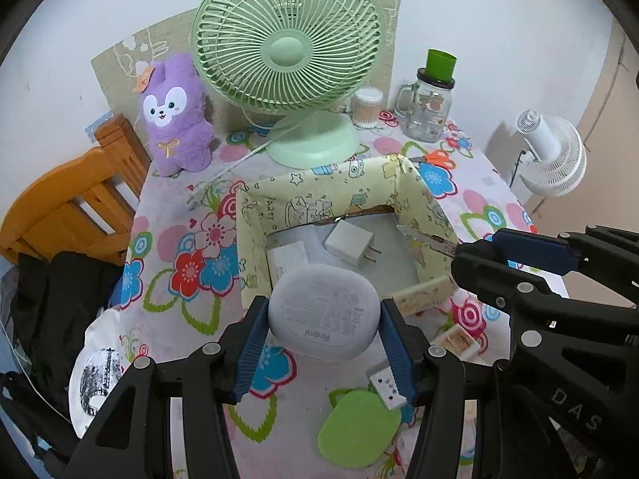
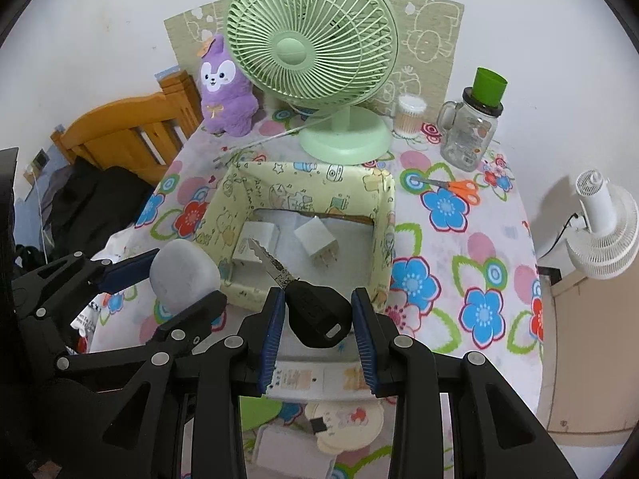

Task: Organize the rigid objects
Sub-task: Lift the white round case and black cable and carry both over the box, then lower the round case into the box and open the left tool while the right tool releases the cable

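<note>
Left wrist view: left gripper [image 1: 324, 321] clamped on grey earbud case [image 1: 322, 311], underside reading "Redmi", raised over the box's near rim; yellow cartoon-print box [image 1: 303, 195], lettered "PARTY", mid-desk, holds a white charger [image 1: 348, 242]; floor room open in it. Right wrist view: right gripper [image 2: 319, 311] gripping black-headed key [image 2: 315, 311], blade reaching over the box's near rim; green fan [image 2: 311, 52] at the desk's far edge.

Partly hidden or cut off: small white rectangular plug adapter [image 1: 386, 387] behind a blue gripper pad; flat lime-green oval lid [image 1: 358, 433] under it; orange wooden chair [image 1: 76, 203] cropped at left edge; grey earbud case label print [image 1: 325, 311] mostly illegible.
</note>
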{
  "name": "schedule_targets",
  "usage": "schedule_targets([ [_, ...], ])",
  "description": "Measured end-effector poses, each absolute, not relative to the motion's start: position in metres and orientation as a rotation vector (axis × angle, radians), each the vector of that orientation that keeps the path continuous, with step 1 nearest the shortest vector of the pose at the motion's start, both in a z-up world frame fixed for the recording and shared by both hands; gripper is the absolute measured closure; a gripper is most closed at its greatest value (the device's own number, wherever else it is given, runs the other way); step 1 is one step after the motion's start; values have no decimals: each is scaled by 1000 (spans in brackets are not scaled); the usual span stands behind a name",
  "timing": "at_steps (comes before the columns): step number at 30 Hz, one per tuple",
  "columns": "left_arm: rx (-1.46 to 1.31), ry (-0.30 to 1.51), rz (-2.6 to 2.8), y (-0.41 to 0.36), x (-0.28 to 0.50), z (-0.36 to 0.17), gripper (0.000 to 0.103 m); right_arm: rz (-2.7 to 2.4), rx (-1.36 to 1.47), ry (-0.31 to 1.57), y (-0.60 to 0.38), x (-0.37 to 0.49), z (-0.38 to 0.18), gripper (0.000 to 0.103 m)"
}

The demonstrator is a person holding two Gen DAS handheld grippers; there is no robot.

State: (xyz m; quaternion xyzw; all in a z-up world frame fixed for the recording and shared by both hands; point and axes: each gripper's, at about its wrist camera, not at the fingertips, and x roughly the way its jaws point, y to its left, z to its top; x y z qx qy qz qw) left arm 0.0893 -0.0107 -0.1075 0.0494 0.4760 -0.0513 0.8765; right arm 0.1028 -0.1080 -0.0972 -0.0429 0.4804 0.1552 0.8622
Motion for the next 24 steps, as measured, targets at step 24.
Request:
schedule_targets([
  [24,98,1040,-123,-11,147,-142,46,316,-103,1042,-106,165,-126,66],
])
